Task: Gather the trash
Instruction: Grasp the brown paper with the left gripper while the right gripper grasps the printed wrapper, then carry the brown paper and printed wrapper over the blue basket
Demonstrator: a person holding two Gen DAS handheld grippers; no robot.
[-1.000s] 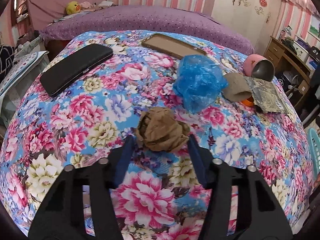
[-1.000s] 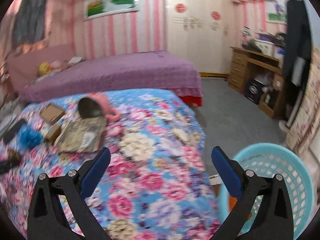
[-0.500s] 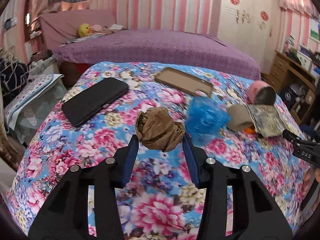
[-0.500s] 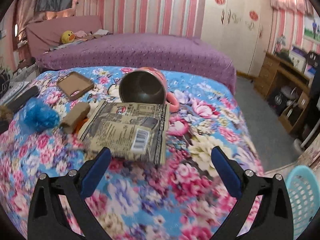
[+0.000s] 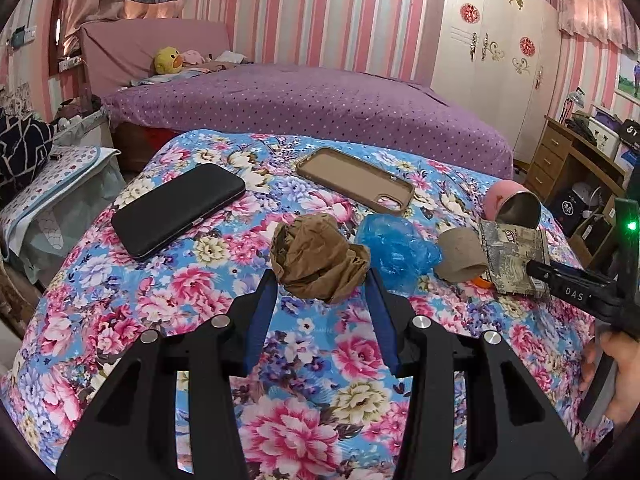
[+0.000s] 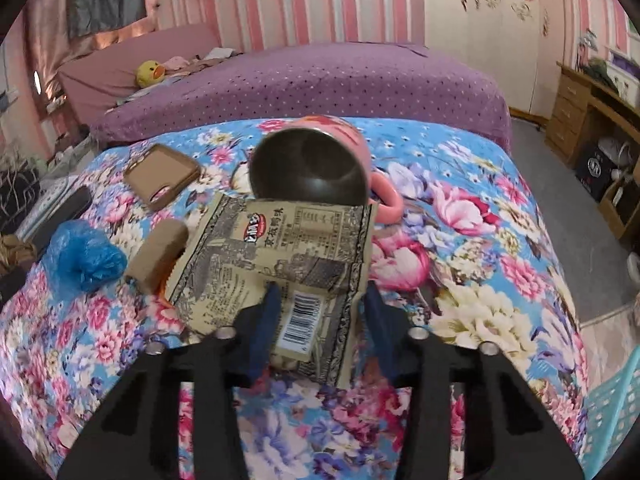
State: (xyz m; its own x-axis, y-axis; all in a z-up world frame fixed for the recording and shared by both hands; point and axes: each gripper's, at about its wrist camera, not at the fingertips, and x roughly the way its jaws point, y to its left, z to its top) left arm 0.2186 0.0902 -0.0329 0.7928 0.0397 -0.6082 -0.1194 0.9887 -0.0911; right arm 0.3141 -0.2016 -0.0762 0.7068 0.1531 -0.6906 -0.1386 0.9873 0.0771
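Since the earlier frames, the right gripper (image 6: 320, 300) has travelled from beside the turquoise laundry-style basket (image 6: 612, 412) to the snack packet (image 6: 280, 256), and its jaws have just been closing with the packet's near edge between them; the blue pads (image 6: 269, 312) now sit against that buckled edge, pinching it. The left gripper (image 5: 320, 284) has raised the crumpled brown paper ball (image 5: 318, 258) off the floral bedspread (image 5: 200, 280) and grips it between both fingertips, jaws narrowed onto the wad. Just beyond and to the right of the left claw lies the blue plastic bag (image 5: 394, 246), then the cardboard tube (image 5: 460, 256), which touches the packet's left edge. An orange item shows under the tube; its identity cannot be determined. Directly past the right claw, the pink mug (image 6: 316, 168) lies on its side, mouth toward the camera, rim overlapping the packet's far edge. Farther left of both claws rest the tan phone case (image 5: 356, 186) and the black wallet-type case (image 5: 178, 210). Beyond the bedspread stands the purple dotted bed (image 5: 300, 100), with a yellow duck plush (image 5: 168, 60) at its head. The basket stands at the lower right of the right claw.
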